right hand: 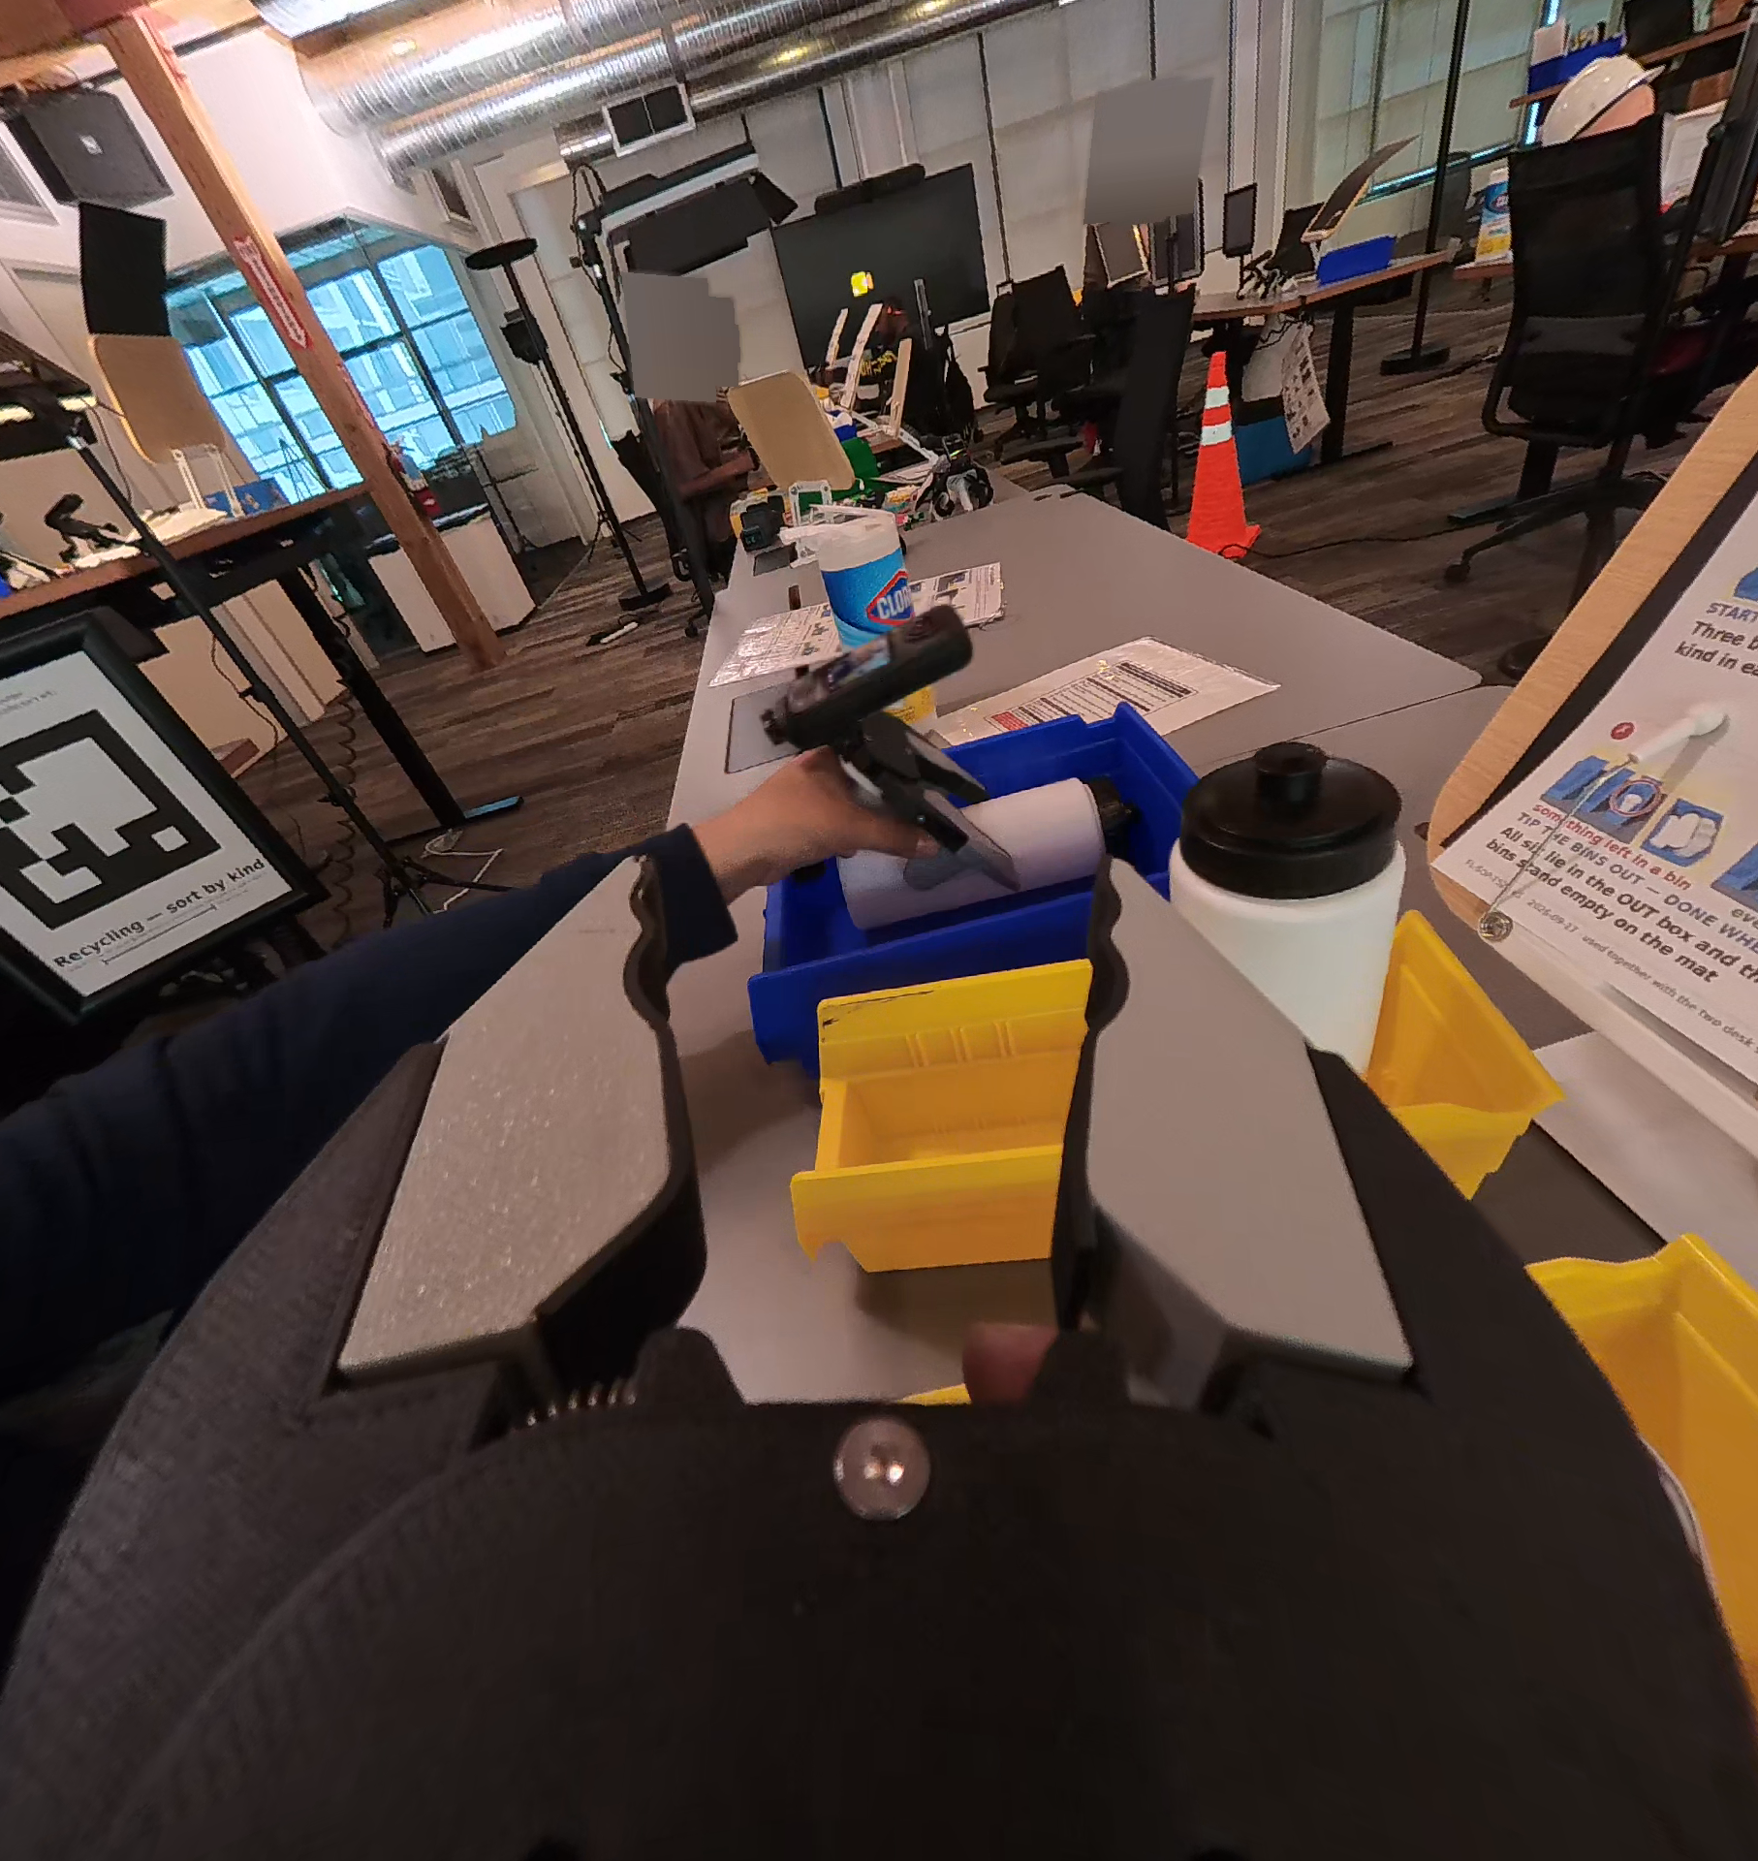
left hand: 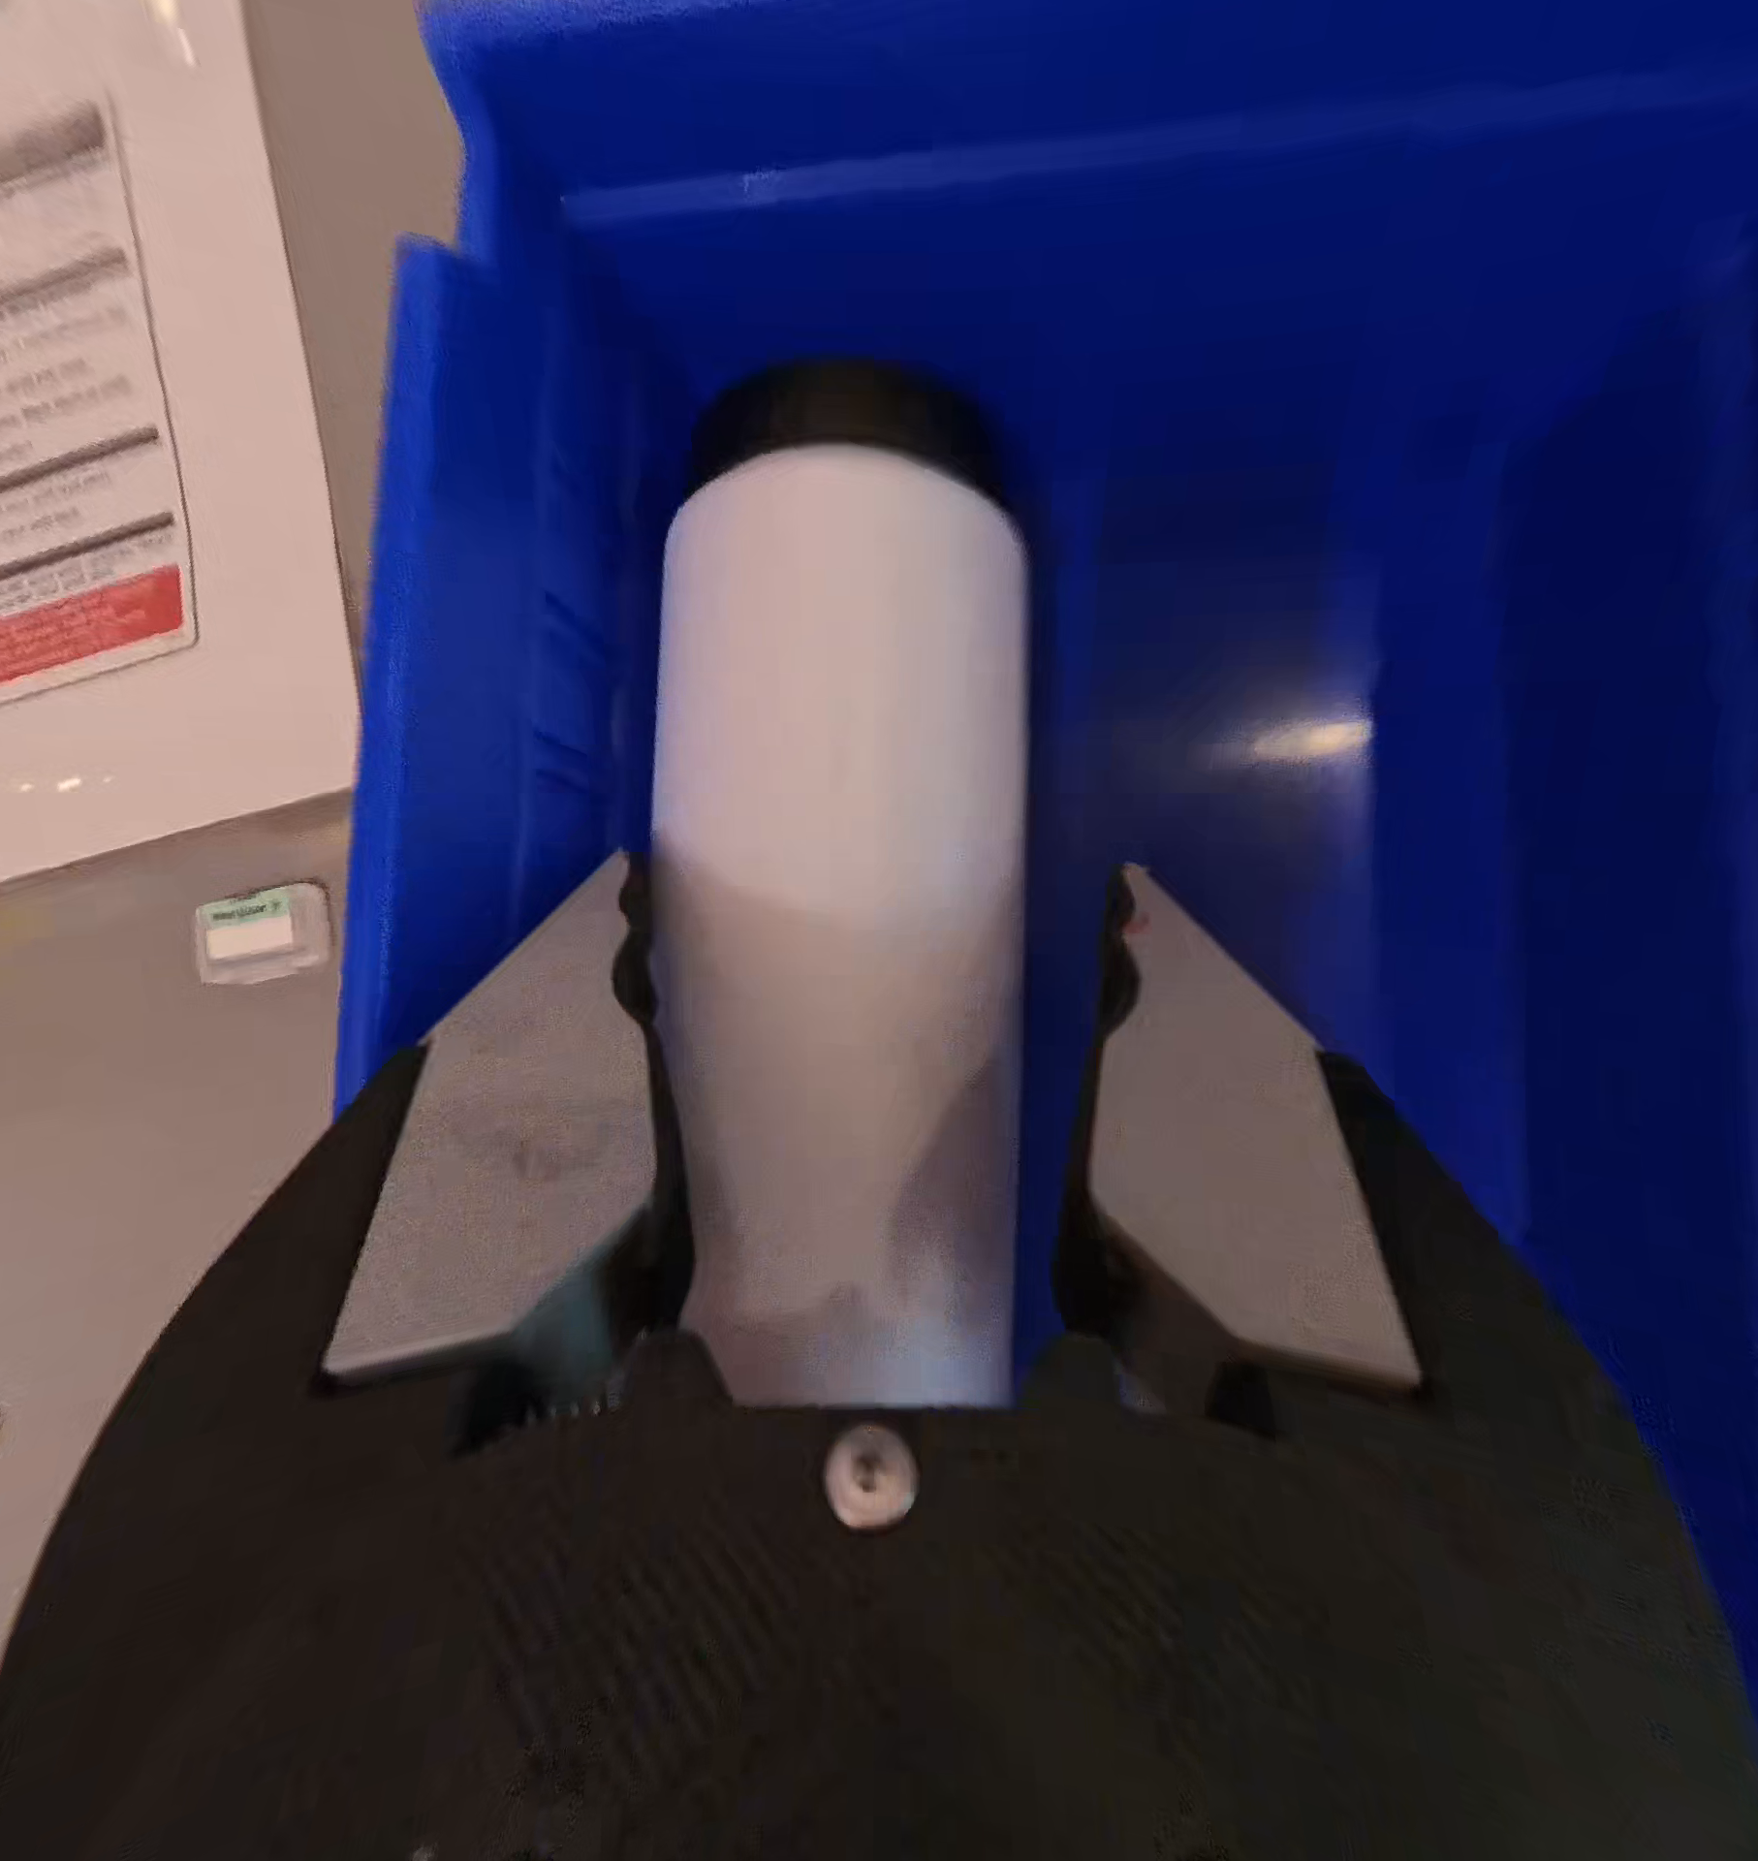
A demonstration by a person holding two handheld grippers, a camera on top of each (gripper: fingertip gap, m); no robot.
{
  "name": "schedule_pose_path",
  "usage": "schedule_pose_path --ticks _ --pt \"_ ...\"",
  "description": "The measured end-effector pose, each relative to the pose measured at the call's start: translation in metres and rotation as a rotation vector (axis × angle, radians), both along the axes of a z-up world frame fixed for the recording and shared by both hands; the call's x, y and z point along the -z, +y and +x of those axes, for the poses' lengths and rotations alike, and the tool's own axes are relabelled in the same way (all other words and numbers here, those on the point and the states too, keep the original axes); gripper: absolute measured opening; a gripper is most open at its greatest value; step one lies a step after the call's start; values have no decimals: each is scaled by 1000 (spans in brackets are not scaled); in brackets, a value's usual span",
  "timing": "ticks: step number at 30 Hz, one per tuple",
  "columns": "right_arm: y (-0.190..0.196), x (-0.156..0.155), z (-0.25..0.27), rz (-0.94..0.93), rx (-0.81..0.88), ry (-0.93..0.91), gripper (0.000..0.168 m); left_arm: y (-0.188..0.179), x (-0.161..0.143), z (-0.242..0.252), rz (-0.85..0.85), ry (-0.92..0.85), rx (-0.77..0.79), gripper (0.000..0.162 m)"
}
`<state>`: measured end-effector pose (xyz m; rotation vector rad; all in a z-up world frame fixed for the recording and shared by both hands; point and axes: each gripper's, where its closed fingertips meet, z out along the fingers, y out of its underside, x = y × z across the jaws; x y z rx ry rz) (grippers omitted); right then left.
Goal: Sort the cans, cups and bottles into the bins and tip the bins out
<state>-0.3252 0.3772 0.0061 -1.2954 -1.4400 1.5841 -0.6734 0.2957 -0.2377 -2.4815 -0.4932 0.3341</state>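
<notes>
2 grippers show. The left gripper [left hand: 870,906] has its fingers closed around a white bottle [left hand: 840,806] with a black cap [left hand: 845,423], held inside a blue bin [left hand: 1358,504]. The bottle's long axis runs straight forward along the fingers, cap end pointing away toward the bin's far wall. In the right wrist view the same bottle [right hand: 976,851] lies on its side across the bin [right hand: 956,967], cap to the right. Left of the fingers the bottle sits close to the bin's side wall; right of them, most of the bin floor is bare. Beyond the left finger, outside the bin, a laminated printed sheet [left hand: 49,403] with a red band lies on the grey table [left hand: 100,1108]; its print is blurred.

The right gripper [right hand: 880,947] has its fingers spread apart, holding nothing, above the table [right hand: 1207,594]. Between its fingertips sits a small yellow bin [right hand: 935,1118], open and tipped toward the camera, touching the blue bin behind it. Just past the right finger, a 2nd white bottle [right hand: 1288,926] with a black cap stands upright in another yellow bin [right hand: 1449,1067]. A 3rd yellow bin [right hand: 1711,1410] lies at the right edge. Farther right leans a printed instruction board [right hand: 1660,806]. Far ahead stands a branded wipes canister [right hand: 860,584]; left of the fingers, a framed sign [right hand: 80,816] bears a black-and-white square marker.
</notes>
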Motion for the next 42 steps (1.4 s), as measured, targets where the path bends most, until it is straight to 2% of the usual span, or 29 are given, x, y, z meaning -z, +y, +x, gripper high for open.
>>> schedule_pose_path --ticks 2,4,7,14,22,25,28,30,33,35,37,40,42 --pt "-1 1 -1 1 -4 -6 83 -2 7 -6 -125 63 19 77" --pt "-1 3 -3 8 -6 -13 83 -5 17 -3 -259 98 83 82" --pt "-3 6 -6 6 -13 -23 83 -9 24 -1 -375 112 93 84" --pt "-13 3 -2 22 -34 -19 83 -15 27 5 -347 66 80 86" --pt "-14 -7 11 27 -38 14 82 -23 18 6 -326 150 76 84" --pt "-12 -10 12 8 -42 25 82 -20 -11 3 -182 200 60 84" --pt "-13 -10 10 -6 -56 26 82 -14 -74 3 55 334 36 84" --pt "-17 -9 7 -17 -70 22 83 -5 -129 30 296 384 70 84" --pt "-28 -9 1 -37 -101 21 90 2 -193 114 617 363 219 84" --pt "-39 -11 -2 -51 -125 30 95 3 -207 179 729 324 348 84" --pt "-55 -14 -4 -78 -166 50 100 6 -206 236 778 322 466 84" --pt "-83 -17 -4 -111 -248 59 104 11 -193 293 779 331 578 85" --pt "-92 -8 -11 -86 -231 25 113 10 -192 320 811 311 630 85"
